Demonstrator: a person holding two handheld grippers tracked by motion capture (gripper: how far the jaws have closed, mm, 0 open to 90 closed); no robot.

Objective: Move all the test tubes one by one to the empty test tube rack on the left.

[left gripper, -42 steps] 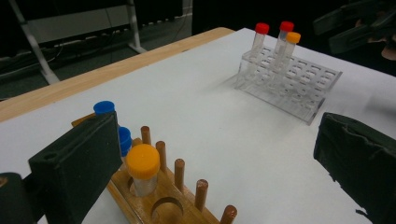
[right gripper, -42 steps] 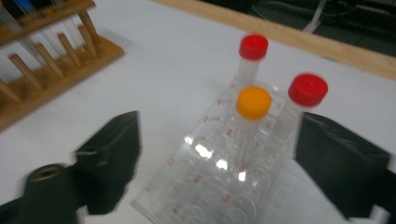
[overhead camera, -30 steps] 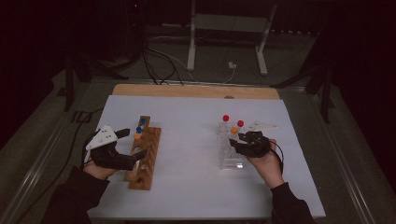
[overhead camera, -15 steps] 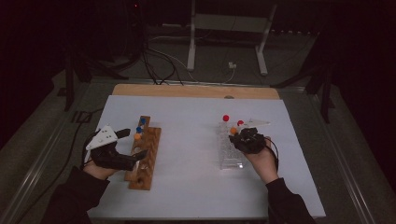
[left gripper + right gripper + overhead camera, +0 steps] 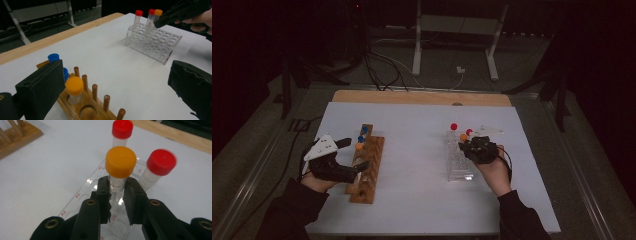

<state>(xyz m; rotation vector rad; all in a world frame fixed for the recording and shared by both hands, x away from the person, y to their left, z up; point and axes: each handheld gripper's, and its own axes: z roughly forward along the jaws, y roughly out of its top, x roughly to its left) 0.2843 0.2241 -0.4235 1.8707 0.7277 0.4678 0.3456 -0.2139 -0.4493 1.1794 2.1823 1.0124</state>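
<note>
My right gripper (image 5: 117,187) is shut on the clear body of an orange-capped tube (image 5: 120,162), just below its cap. The tube stands in a clear plastic rack (image 5: 82,192) with two red-capped tubes (image 5: 161,162) beside and behind it. From above, the right gripper (image 5: 477,147) sits at the rack's far end (image 5: 459,170). My left gripper (image 5: 117,75) is wide open, its jaws on either side of the near end of a wooden rack (image 5: 82,110). That rack holds an orange-capped tube (image 5: 74,86) and two blue-capped ones (image 5: 53,57). From above, the left gripper (image 5: 344,157) lies against the wooden rack's left side (image 5: 369,172).
A white sheet (image 5: 412,150) covers the table, with a wooden edge (image 5: 422,97) at the far side. Wooden pegs (image 5: 94,91) stand along the wooden rack. A metal stand (image 5: 457,30) and cables lie on the dark floor beyond.
The right gripper's jaws have drawn in around the orange-capped tube. Both hands have stayed where they were.
</note>
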